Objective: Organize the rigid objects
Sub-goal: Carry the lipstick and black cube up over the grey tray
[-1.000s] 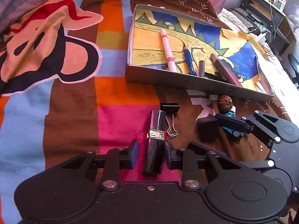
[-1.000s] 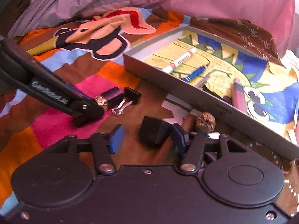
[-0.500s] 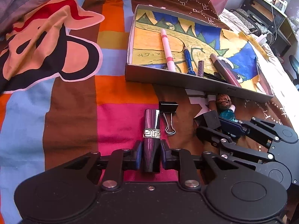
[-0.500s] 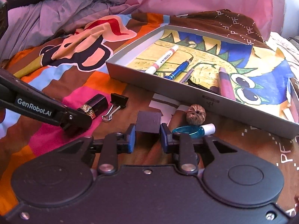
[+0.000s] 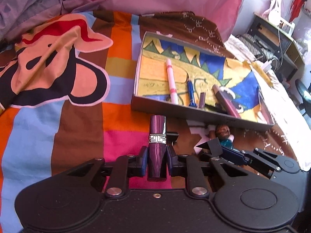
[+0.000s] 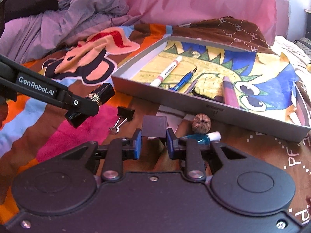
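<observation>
My left gripper point(image 5: 156, 158) is shut on a dark purple lipstick tube point(image 5: 157, 141) with a silver band, held off the bedspread and pointing at the grey tray point(image 5: 194, 111). In the right wrist view the same lipstick tube point(image 6: 97, 97) hangs in the left gripper point(image 6: 82, 108) above the pink patch. My right gripper point(image 6: 153, 142) is shut on a small black cube point(image 6: 154, 127), lifted just in front of the tray's near wall point(image 6: 194, 104). The tray holds a white marker point(image 6: 167, 70), a blue pen point(image 6: 183, 80) and a mauve tube point(image 6: 229, 92).
A black binder clip point(image 6: 124, 115), a walnut point(image 6: 202, 124) and a small teal bottle with a white cap point(image 6: 202, 137) lie on the colourful bedspread before the tray. Crumpled purple cloth point(image 6: 77, 19) and a pink pillow lie behind. A desk point(image 5: 272, 33) stands far right.
Both grippers closed on their objects and lifted them: the left raised the lipstick off the bedspread toward the tray, the right picked up the black cube.
</observation>
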A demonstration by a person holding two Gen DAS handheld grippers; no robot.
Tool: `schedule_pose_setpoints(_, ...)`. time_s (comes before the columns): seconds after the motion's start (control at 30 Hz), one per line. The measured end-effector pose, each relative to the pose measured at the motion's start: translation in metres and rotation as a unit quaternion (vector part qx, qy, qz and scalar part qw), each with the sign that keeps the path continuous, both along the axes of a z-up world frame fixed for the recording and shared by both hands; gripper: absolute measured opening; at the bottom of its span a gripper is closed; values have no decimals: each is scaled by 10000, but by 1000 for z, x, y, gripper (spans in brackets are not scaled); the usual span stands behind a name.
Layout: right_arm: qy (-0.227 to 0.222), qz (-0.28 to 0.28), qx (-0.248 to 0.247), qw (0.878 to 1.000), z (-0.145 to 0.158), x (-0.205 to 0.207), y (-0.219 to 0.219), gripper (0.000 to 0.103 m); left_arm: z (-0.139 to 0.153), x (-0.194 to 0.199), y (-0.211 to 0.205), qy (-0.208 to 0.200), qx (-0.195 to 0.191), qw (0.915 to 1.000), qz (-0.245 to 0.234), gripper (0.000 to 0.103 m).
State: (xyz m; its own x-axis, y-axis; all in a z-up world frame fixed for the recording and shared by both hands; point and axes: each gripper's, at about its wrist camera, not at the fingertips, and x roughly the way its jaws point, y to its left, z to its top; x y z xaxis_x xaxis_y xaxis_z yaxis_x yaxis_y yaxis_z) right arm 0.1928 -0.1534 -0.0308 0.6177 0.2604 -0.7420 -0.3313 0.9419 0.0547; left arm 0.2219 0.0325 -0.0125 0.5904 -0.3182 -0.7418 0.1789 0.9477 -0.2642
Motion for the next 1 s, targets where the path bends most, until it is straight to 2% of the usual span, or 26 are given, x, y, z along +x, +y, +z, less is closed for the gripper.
schedule_pose_setpoints(0.27, -527, -385, 225, 9976, 28, 5, -16, 19, 14, -4, -3, -745, -219, 9969, 97, 22)
schedule_pose_setpoints(0.53, -1027, -926, 326, 9899, 45, 20, -43, 19, 26, 15, -24, -1605, -308, 9864, 156, 22)
schedule_pose_setpoints(0.73, -1078, -1063, 374, 9878, 39, 32, -52, 19, 18, 39, -36, -1675, -308, 9852, 197, 22)
schedule_pose_setpoints(1.0, -991, -919, 359, 9902, 16, 56, -34, 19, 7, 59, -38, -1647, -374, 9853, 273, 22)
